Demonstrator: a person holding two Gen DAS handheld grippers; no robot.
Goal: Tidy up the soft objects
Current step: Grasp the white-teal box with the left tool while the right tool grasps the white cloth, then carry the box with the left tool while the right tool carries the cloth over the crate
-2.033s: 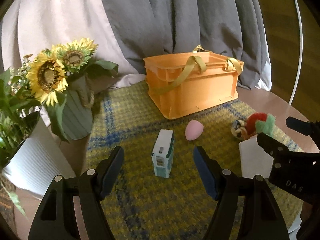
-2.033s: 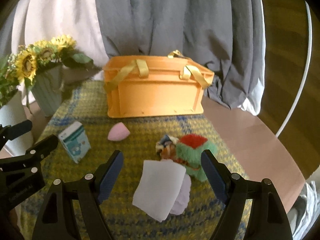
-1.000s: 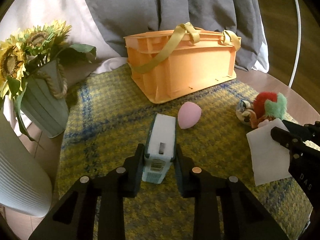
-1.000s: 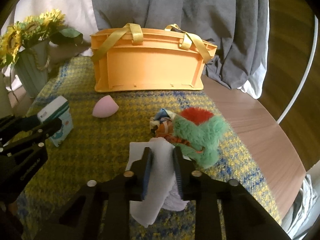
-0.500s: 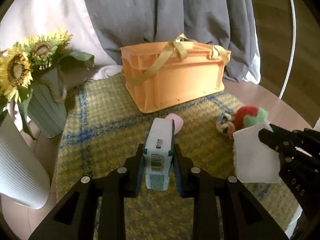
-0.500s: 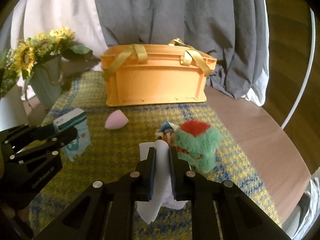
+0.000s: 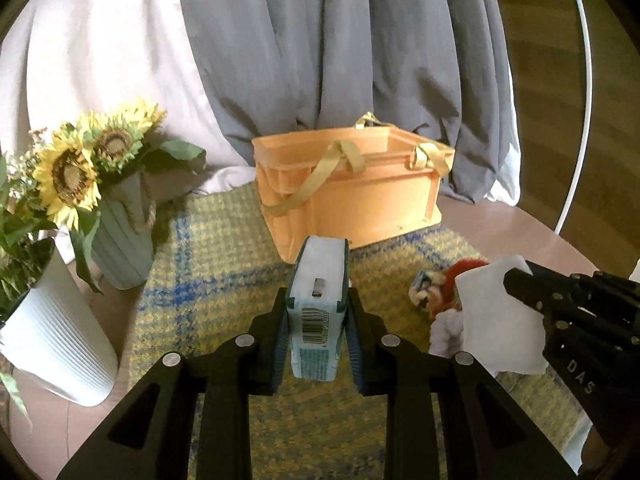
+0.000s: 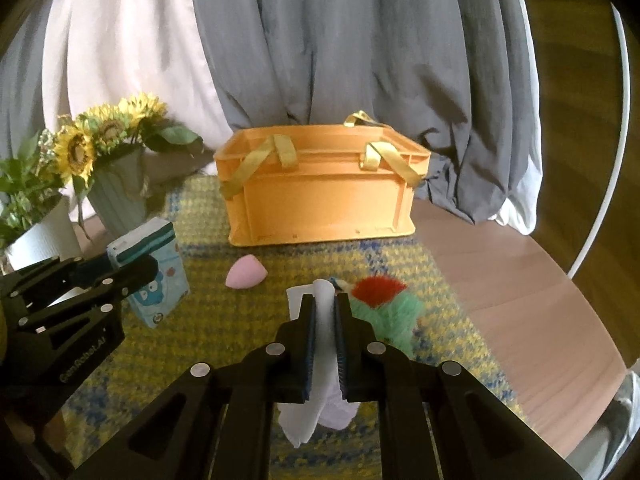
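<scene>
black left gripper [image 7: 316, 334]: clamped on the tissue pack [image 7: 319, 312], pads pressed against its two long sides; the pack is off the rug, barcode end toward the camera, long axis running straight ahead along the fingers.
black right gripper [image 8: 325, 336]: pinched tight on a white cloth [image 8: 320, 360], which hangs limp below the jaws with a pale lilac piece bunched behind it.
yellow-blue woven rug [image 8: 200, 320]: lies under both loads; the pink sponge [image 8: 245, 278] and the green-and-red plush toy [image 8: 386, 304] rest on it, neither held.
pink sponge: just ahead and left of the right gripper, between it and the bin.
plush toy: just right of the right gripper, close beside the cloth.
orange bin [image 8: 320, 196]: beyond everything on the rug, open top up, straps draped over its near rim, long side facing both cameras.
bearing: the bin is dead ahead of the right gripper; from the left gripper it sits ahead and slightly right.
nearer hand: too close to call.
sunflower vase [image 7: 120, 236]: far left, well clear of the path.
</scene>
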